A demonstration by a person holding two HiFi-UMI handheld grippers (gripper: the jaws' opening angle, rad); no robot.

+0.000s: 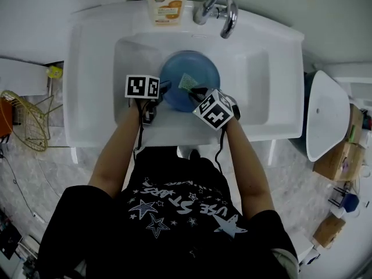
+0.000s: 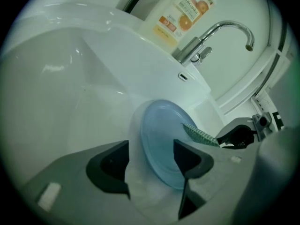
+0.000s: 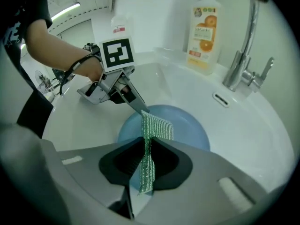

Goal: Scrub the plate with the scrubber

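Note:
A round blue plate sits tilted in the white sink. My left gripper is shut on the plate's left rim; in the left gripper view the plate stands between its jaws. My right gripper is shut on a green mesh scrubber, whose free end lies on the plate. The scrubber rests near the plate's middle, just ahead of the right gripper. In the right gripper view, the left gripper pinches the plate's far rim.
A chrome faucet and an orange soap bottle stand on the sink's back ledge. An overflow slot is in the back wall. Beside the sink, a white lidded bin is at the right and a yellow wire basket at the left.

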